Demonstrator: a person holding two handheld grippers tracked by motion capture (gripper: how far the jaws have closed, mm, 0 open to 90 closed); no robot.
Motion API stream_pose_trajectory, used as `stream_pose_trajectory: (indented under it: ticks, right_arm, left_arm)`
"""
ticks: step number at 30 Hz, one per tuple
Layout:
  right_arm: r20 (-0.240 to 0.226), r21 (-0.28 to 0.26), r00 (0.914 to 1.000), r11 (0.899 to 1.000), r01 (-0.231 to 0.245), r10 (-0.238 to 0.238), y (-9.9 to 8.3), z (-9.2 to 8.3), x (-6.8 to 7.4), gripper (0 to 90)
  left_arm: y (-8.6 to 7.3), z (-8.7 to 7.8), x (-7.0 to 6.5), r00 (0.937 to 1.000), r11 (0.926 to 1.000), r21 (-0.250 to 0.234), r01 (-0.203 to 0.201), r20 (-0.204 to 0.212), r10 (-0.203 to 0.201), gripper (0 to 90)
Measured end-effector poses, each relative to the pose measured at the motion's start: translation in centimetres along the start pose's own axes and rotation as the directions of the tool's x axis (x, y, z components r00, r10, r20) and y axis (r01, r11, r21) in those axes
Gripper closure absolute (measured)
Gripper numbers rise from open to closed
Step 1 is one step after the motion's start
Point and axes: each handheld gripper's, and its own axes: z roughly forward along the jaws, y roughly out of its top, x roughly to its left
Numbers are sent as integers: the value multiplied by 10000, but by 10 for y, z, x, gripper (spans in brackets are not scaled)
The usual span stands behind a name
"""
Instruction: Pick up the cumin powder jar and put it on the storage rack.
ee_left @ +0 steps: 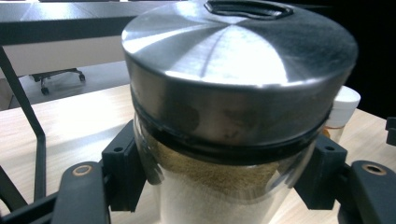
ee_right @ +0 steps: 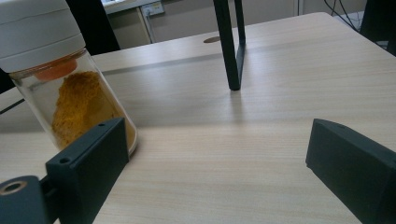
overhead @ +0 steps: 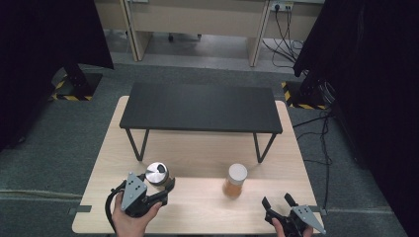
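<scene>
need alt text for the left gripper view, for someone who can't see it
A glass jar with a brushed metal lid, part full of brownish powder, sits clamped between the left tool's two black jaws. Behind it are the pale wooden table, a black rack leg and a white-capped jar at right.

jar (ee_left: 224, 186) | steel lid, tan powder | upright | table front-left

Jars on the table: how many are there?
2. The metal-lidded jar sits at the near left, clamped in the left gripper. The white-lidded jar of orange powder stands near the middle, beside the open right gripper.
</scene>
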Motion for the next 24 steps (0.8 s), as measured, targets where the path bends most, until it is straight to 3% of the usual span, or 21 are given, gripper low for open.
stream_pose_trajectory:
  ticks: [13,24]
  right_arm:
    - [17,-10,10000,10000,-21,21,0,0,0,62]
    - [-6,-11,10000,10000,1,-1,1,0,0,62]
  left_arm:
    - [28,5,16,9996,9999,-93,43,-271,-46,304]
    - [40,8,23,9989,9999,-152,-44,-457,37,304]
